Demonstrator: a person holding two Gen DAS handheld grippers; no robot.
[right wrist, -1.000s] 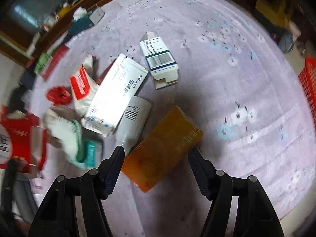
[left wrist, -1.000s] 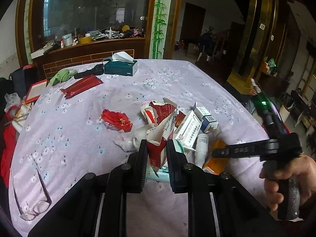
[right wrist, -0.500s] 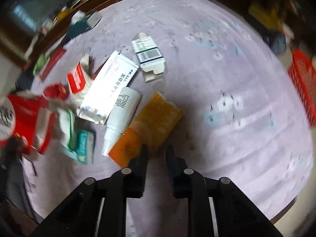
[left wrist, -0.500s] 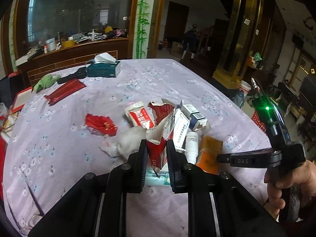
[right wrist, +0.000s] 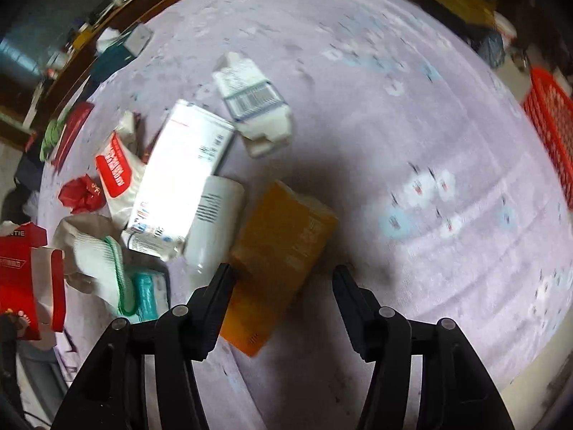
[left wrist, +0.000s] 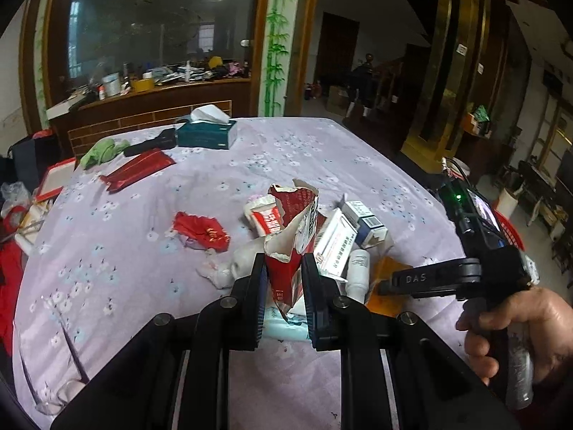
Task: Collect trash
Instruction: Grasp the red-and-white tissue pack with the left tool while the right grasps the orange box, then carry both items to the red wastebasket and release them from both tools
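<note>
**Left pinching torn carton, right straddling orange packet**

The left gripper (left wrist: pixel 283 279) is pinching a torn red carton (left wrist: pixel 290 236) between its fingers, the ragged top sticking up past the tips and the lower end hanging below them. The right gripper (right wrist: pixel 281 286) is standing with its fingers spread wide, and the orange packet (right wrist: pixel 283 251) is lying flat on the lilac tablecloth (right wrist: pixel 412 107) between and just ahead of them, its near end passing by the left finger (right wrist: pixel 218 297). Whether the tips are touching the cloth cannot be told; this view is blurred.

Risks, as judged from here: the packet is flat and thin, so closing fingers may be skating over it or gathering cloth instead. The white bottle (right wrist: pixel 213 225) is lying just beside the left finger, touching the packet's edge, and may be getting nudged or caught in the pinch. The torn carton looks flimsy and may be slipping or tearing further in the left grip.

Farther out, beyond the bottle, the white box (right wrist: pixel 182 172) and the barcoded box (right wrist: pixel 254 104) are waiting, with the crumpled red wrapper (right wrist: pixel 80 193) well off to the left. A red basket (right wrist: pixel 551 122) is sitting off the table edge to the far right.
</note>
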